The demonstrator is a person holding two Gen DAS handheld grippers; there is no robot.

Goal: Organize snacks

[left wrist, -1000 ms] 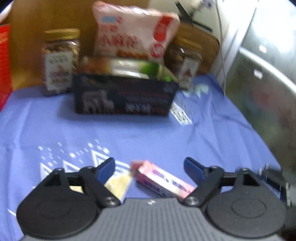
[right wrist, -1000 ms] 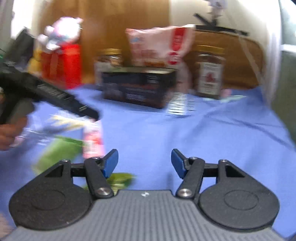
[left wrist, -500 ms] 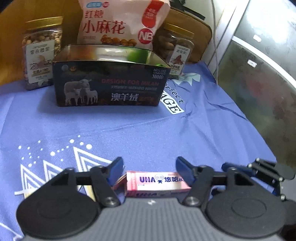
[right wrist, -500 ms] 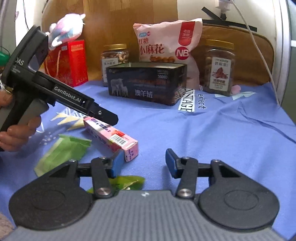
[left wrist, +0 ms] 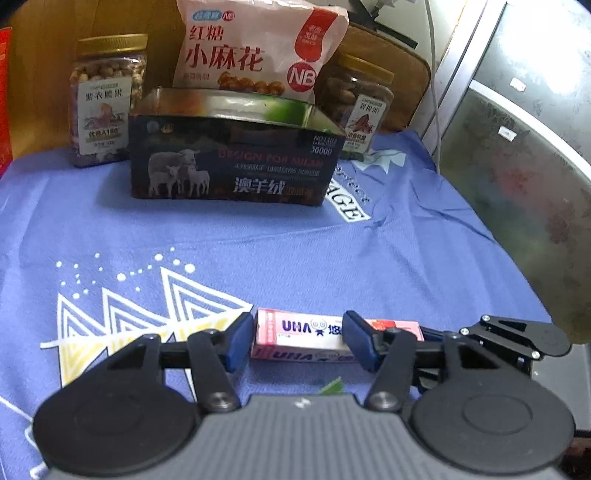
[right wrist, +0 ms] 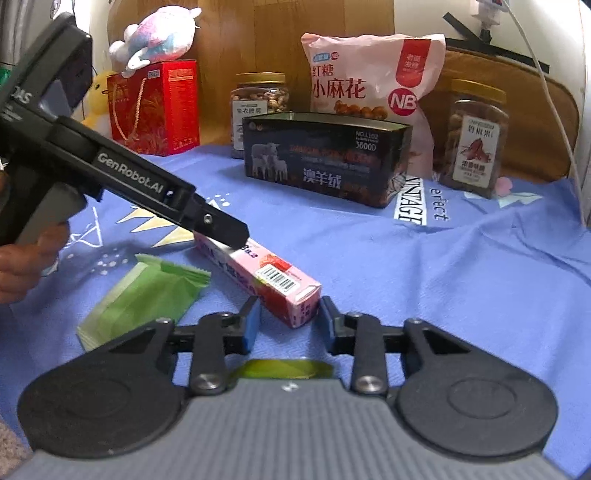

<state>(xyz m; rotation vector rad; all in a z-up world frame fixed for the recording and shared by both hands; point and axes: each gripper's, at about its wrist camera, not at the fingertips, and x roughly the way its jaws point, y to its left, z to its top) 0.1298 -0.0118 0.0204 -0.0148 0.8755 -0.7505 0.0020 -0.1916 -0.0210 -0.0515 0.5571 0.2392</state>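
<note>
A pink candy box (left wrist: 306, 334) (right wrist: 258, 273) lies flat on the blue cloth (left wrist: 295, 258). My left gripper (left wrist: 299, 341) straddles its far end crosswise with the jaws closing. A small gap shows at the left pad, and the right finger (left wrist: 360, 343) crosses in front of the box's middle. My right gripper (right wrist: 290, 321) has the box's near end between its closing pads, close on both sides, with no clear press. An open dark tin (left wrist: 236, 162) (right wrist: 325, 162) stands behind.
A green packet (right wrist: 144, 295) lies left of the candy box, and another green wrapper (right wrist: 284, 369) lies under my right gripper. Behind the tin stand a pink snack bag (right wrist: 369, 85) and two nut jars (right wrist: 260, 99) (right wrist: 476, 136). A red gift box (right wrist: 159, 107) and plush toy (right wrist: 159, 35) are at back left.
Both pairs of jaws have narrowed. My right gripper has moved forward, so the candy box's near end now sits between its pads. The left gripper's jaws have drawn in over the box's far end.
</note>
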